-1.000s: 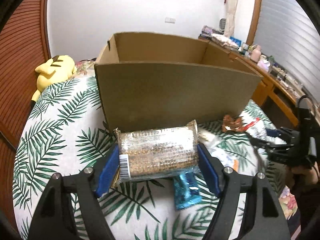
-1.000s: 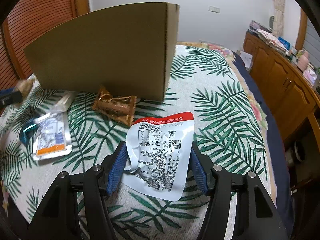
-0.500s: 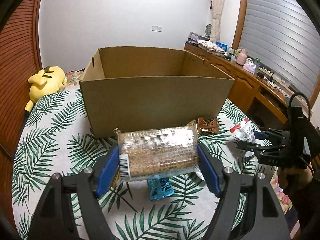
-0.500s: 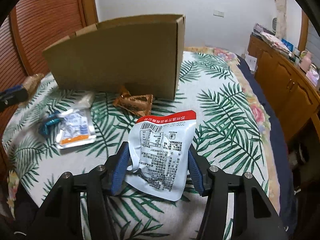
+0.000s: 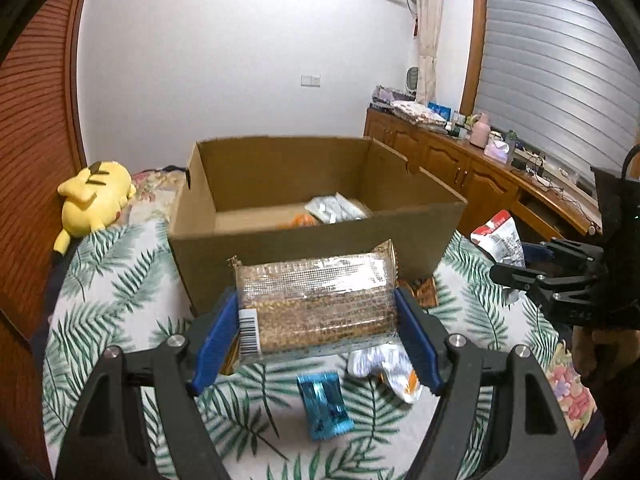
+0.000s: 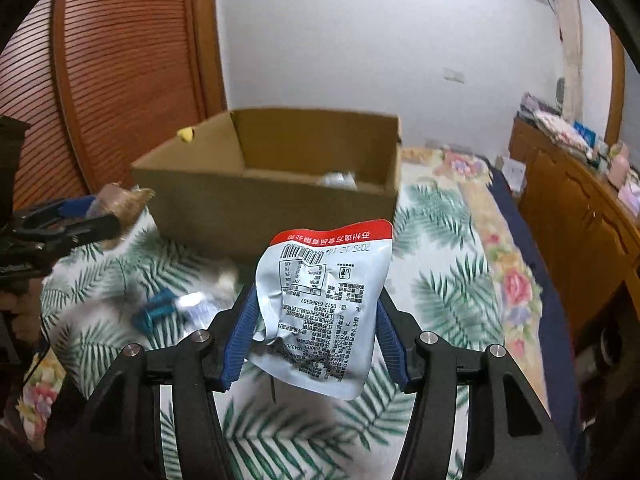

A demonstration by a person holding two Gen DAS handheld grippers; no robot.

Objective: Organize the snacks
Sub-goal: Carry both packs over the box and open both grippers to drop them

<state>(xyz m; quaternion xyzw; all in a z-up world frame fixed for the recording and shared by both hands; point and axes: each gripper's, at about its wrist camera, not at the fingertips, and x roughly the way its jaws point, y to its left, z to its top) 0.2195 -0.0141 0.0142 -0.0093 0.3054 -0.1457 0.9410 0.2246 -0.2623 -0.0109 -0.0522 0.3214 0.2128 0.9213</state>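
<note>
My left gripper (image 5: 316, 312) is shut on a clear cracker pack (image 5: 316, 308) and holds it in the air in front of the open cardboard box (image 5: 280, 248). The box holds a white packet (image 5: 336, 208) and an orange one. My right gripper (image 6: 314, 320) is shut on a white pouch with a red top (image 6: 320, 300), raised above the bed; it also shows in the left wrist view (image 5: 498, 240). The box (image 6: 240, 200) stands ahead of it, to the left.
On the palm-leaf bedspread (image 5: 112, 280) lie a blue wrapper (image 5: 324, 404), a white-and-orange packet (image 5: 388, 368) and a brown wrapper (image 5: 424, 292). A yellow plush toy (image 5: 92, 200) lies at the back left. A wooden dresser (image 5: 480, 176) runs along the right.
Both grippers have risen with their snacks; the box's inside now shows from above. The loose snacks on the bed lie lower in both views.
</note>
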